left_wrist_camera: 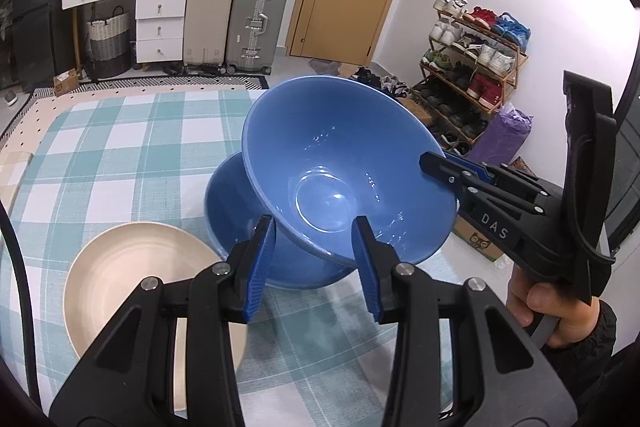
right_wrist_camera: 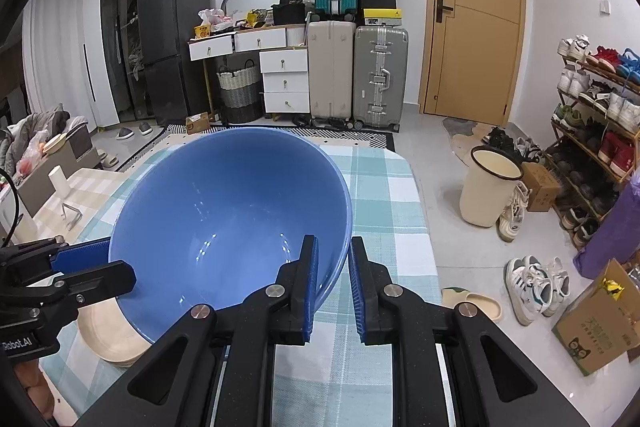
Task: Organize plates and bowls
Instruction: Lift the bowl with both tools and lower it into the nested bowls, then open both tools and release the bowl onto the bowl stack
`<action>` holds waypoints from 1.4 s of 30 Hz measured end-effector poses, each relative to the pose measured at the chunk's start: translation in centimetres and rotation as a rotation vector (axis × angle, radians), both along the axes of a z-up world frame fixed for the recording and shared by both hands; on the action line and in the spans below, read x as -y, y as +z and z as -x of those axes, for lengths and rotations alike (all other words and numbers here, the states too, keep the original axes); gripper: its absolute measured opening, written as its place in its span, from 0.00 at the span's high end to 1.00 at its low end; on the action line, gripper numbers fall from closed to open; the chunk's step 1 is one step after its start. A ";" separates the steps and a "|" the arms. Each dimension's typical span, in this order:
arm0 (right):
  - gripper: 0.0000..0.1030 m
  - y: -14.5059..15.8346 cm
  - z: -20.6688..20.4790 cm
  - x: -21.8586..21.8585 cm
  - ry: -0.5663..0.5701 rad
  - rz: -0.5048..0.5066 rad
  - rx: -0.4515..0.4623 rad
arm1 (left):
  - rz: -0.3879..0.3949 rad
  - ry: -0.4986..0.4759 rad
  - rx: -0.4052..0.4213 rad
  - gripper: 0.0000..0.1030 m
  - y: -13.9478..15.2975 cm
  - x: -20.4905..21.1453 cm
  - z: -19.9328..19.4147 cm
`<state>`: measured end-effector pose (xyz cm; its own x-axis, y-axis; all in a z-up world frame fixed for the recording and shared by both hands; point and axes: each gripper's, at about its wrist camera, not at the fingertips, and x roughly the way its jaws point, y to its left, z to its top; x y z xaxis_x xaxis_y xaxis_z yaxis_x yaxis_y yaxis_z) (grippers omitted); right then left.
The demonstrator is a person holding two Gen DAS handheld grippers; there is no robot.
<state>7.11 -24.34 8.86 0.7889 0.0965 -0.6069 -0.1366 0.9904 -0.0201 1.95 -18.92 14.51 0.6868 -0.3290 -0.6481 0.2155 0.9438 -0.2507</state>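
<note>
Above lower bowl (left_wrist_camera: 240, 227), tilted blue bowl (left_wrist_camera: 340, 167)

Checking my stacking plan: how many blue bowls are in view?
2. One blue bowl is tilted in the air, its rim between the right gripper fingers; the second blue bowl sits on the table beneath it.

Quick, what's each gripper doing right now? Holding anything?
Left gripper: open, straddling the near rim of the tilted blue bowl, not clamped.
Right gripper: shut on the tilted blue bowl's rim, holding it above a second blue bowl.
</note>
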 end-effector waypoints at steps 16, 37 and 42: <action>0.84 -2.6 -2.8 -2.1 0.037 0.000 -0.044 | -0.032 0.043 -0.055 0.65 -3.3 -1.9 -2.9; 0.84 -4.3 -3.8 -2.6 0.040 0.026 -0.078 | -0.151 0.072 -0.065 0.65 -6.9 -1.4 -5.0; 0.84 -4.7 -3.9 -2.9 0.037 0.041 -0.083 | -0.168 0.073 -0.076 0.65 -7.6 -1.2 -5.4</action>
<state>10.98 -21.47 4.15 0.7320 0.0990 -0.6740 -0.1764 0.9832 -0.0472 7.39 -17.72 6.86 0.6519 -0.1627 -0.7407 0.1311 0.9862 -0.1012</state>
